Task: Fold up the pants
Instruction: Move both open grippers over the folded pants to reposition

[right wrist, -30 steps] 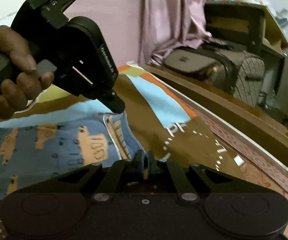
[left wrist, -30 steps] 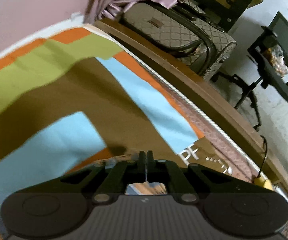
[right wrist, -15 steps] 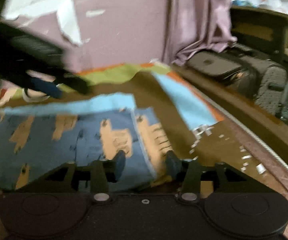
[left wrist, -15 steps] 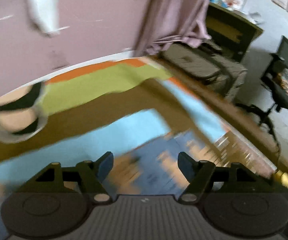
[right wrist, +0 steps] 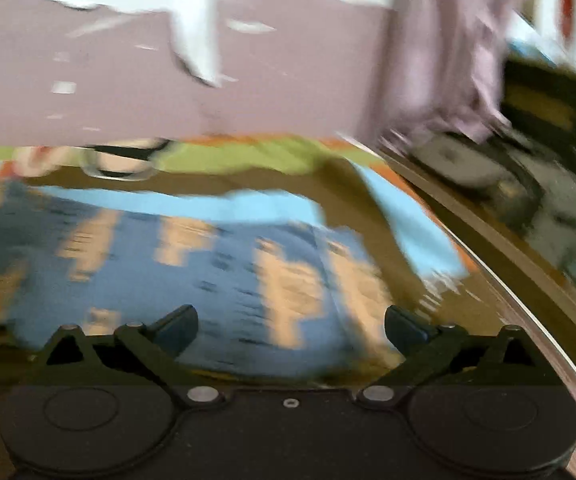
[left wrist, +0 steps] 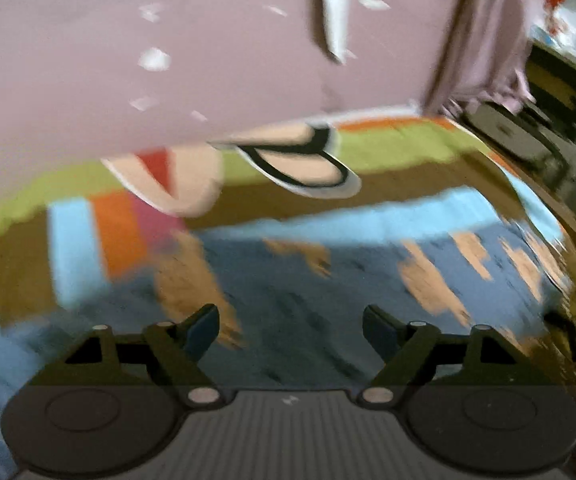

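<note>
The pants (left wrist: 328, 280) lie flat on the bed (left wrist: 388, 204), on its striped cover of brown, light blue and green. They are blue with tan animal shapes on them. The left gripper (left wrist: 291, 328) hangs just above the pants, and its jaws are wide apart with nothing in them. The right gripper (right wrist: 291, 326) hangs above the pants too, near the side seam, and its jaws are also wide apart and hold nothing. Both pictures are blurry, so I cannot tell how neat the fold is or where each edge ends. Beyond the pants, near the wall, lie two sandals (left wrist: 304, 160). Past the bed edge from the pants stands a grey bag (right wrist: 468, 164). I think a fold may be done, but more may be needed. What could go wrong is this: if a gripper comes down fast, it may grab only the top layer, and the fold will pull open. It may also pinch the bed cover with the pants and drag both. A crooked grab near the seam could leave the pants lopsided.
</note>
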Demonstrator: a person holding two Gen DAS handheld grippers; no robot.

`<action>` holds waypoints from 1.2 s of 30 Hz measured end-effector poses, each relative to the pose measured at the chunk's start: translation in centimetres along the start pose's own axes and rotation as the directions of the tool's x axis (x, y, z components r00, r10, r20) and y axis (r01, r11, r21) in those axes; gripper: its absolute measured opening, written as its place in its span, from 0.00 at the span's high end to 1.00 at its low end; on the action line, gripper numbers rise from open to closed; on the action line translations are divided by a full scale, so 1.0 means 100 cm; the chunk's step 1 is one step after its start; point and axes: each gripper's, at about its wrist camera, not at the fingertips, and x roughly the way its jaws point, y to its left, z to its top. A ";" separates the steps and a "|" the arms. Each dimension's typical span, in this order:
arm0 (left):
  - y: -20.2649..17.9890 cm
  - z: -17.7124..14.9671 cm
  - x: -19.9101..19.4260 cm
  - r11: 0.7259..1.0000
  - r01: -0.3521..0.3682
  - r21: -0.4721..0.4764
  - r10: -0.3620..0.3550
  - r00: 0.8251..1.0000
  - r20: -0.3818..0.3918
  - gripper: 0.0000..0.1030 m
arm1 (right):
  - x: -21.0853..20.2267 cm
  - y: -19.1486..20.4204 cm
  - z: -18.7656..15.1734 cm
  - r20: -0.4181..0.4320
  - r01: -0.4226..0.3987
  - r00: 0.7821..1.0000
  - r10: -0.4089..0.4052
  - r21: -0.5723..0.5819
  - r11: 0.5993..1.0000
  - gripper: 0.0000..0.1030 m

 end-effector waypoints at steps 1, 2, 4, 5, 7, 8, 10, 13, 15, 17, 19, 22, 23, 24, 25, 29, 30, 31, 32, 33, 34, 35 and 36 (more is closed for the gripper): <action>0.010 0.010 0.000 0.999 -0.033 0.003 0.033 0.999 0.021 0.19 | 0.001 0.009 0.000 0.011 -0.031 0.999 0.031 -0.034 0.999 0.03; 0.016 0.019 0.004 0.998 -0.063 0.019 0.062 0.997 0.034 0.19 | 0.002 0.017 -0.001 0.019 -0.057 0.998 0.059 -0.068 0.996 0.03; 0.027 0.034 0.019 0.991 -0.121 0.049 0.120 0.993 0.024 0.22 | 0.005 0.028 -0.007 0.030 -0.094 0.995 0.098 -0.120 0.988 0.03; 0.032 0.038 0.027 0.988 -0.140 0.061 0.140 0.990 0.006 0.26 | 0.007 0.030 -0.010 0.023 -0.106 0.994 0.111 -0.142 0.984 0.03; 0.040 0.048 0.046 0.982 -0.163 0.091 0.168 0.985 -0.049 0.41 | 0.009 0.029 -0.016 0.011 -0.126 0.992 0.129 -0.153 0.980 0.03; 0.043 0.053 0.057 0.980 -0.169 0.101 0.178 0.980 -0.088 0.56 | 0.011 0.026 -0.017 0.004 -0.137 0.990 0.139 -0.138 0.981 0.03; 0.048 0.057 0.071 0.985 -0.147 0.090 0.159 0.977 -0.139 0.76 | 0.011 0.019 -0.018 0.003 -0.158 0.987 0.159 -0.093 0.983 0.03; 0.045 0.057 0.078 0.987 -0.134 0.090 0.146 0.978 -0.150 0.88 | 0.011 0.010 -0.018 0.008 -0.149 0.989 0.150 -0.041 0.988 0.03; 0.038 0.058 0.081 0.978 -0.171 0.121 0.187 0.974 -0.132 0.91 | 0.012 0.005 -0.017 0.005 -0.137 0.991 0.137 -0.007 0.991 0.03; 0.035 0.057 0.081 0.971 -0.212 0.107 0.224 0.967 -0.120 0.92 | 0.017 -0.001 -0.016 -0.013 -0.120 0.993 0.121 0.030 0.992 0.03; 0.035 0.052 0.083 0.969 -0.230 0.085 0.239 0.963 -0.127 0.91 | 0.024 -0.007 -0.017 -0.050 -0.096 0.994 0.100 0.071 0.993 0.03; 0.022 0.050 0.080 0.952 -0.290 0.098 0.299 0.949 -0.103 0.84 | 0.028 -0.018 -0.017 -0.078 -0.076 0.993 0.088 0.142 0.987 0.03; 0.014 0.051 0.074 0.951 -0.297 0.087 0.303 0.950 -0.075 0.78 | 0.024 -0.020 -0.014 -0.063 -0.073 0.994 0.084 0.159 0.985 0.03; 0.005 0.050 0.065 0.956 -0.285 0.074 0.288 0.957 -0.042 0.58 | 0.019 -0.023 -0.012 -0.042 -0.066 0.996 0.074 0.166 0.984 0.03; -0.006 0.051 0.058 0.961 -0.267 0.065 0.268 0.963 -0.007 0.43 | 0.013 -0.025 -0.009 -0.011 -0.067 0.997 0.070 0.176 0.982 0.02; -0.077 0.056 0.045 0.972 -0.133 0.195 0.115 0.988 0.100 0.18 | 0.002 -0.036 -0.002 0.042 -0.096 0.995 0.088 0.263 0.960 0.01; -0.100 0.059 0.047 0.965 -0.076 0.250 0.054 0.994 0.091 0.18 | 0.002 -0.039 -0.001 0.036 -0.090 0.996 0.084 0.281 0.955 0.01; -0.118 0.060 0.049 0.958 -0.032 0.286 0.009 0.997 0.081 0.18 | 0.002 -0.043 -0.001 0.023 -0.072 0.997 0.069 0.306 0.949 0.01; -0.142 0.062 0.054 0.944 0.023 0.328 -0.044 0.997 0.059 0.18 | 0.003 -0.046 -0.001 0.006 -0.049 0.999 0.050 0.328 0.943 0.01; -0.160 0.065 0.059 0.932 0.064 0.357 -0.081 0.996 0.034 0.18 | 0.002 -0.052 -0.002 -0.013 -0.025 0.999 0.031 0.359 0.933 0.01; -0.184 0.069 0.068 0.910 0.120 0.397 -0.127 0.992 -0.007 0.18 | 0.001 -0.062 -0.004 -0.027 -0.010 0.999 0.023 0.415 0.910 0.01; -0.204 0.072 0.075 0.889 0.159 0.430 -0.156 0.987 -0.041 0.18 | 0.001 -0.070 -0.006 -0.043 -0.003 0.999 0.027 0.467 0.884 0.03; -0.220 0.074 0.081 0.869 0.187 0.458 -0.176 0.982 -0.067 0.18 | 0.000 -0.080 -0.010 -0.060 0.004 0.998 0.032 0.522 0.853 0.06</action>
